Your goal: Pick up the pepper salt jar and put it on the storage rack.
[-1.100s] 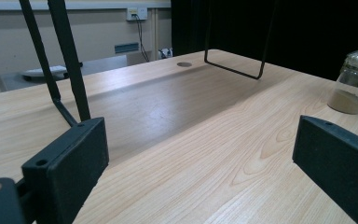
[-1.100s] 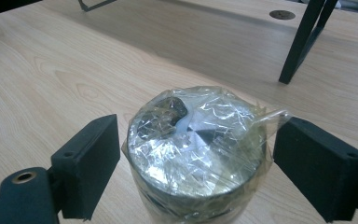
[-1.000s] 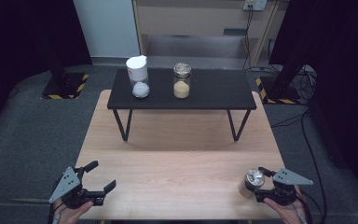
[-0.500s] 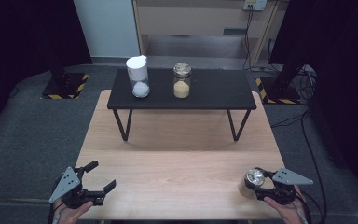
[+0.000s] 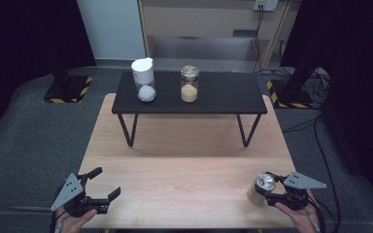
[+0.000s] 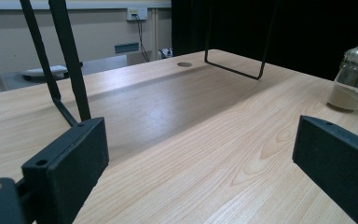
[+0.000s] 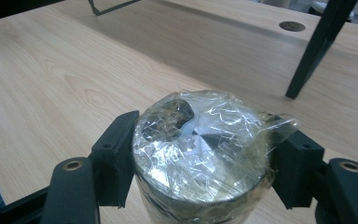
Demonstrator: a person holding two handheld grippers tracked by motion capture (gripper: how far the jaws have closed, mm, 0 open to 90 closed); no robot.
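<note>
- High view: right gripper [image 5: 268, 190] at the near right corner of the counter [image 5: 189, 165], clamped on a small jar [image 5: 260, 189] that stands upright on the wood. Its jaws have just been closing, jar between them. Left gripper [image 5: 106, 187] sits at the near left corner, jaws apart, nothing between them. Further back, a black shelf [image 5: 223, 94] on wire legs carries a white-lidded jar [image 5: 144, 83] and a yellow-powder jar [image 5: 189, 85], well apart from both grippers.
- Left gripper view: both pads wide apart over bare wood. The small jar [image 6: 354, 79] shows far right, glass body with pale powder in the bottom part.
- Right gripper view: pads press on opposite sides of the jar [image 7: 200, 154] just below the lid [image 7: 205, 135], which is wrapped in crinkled cling film.
- Handling, my read: glass, so rigid but breakable; part-filled, probably light to moderate. Film over the rim looks slick and may slide on the lid, so a hold lower on the bare glass wall would be safer. Keep it upright; set down gently.
</note>
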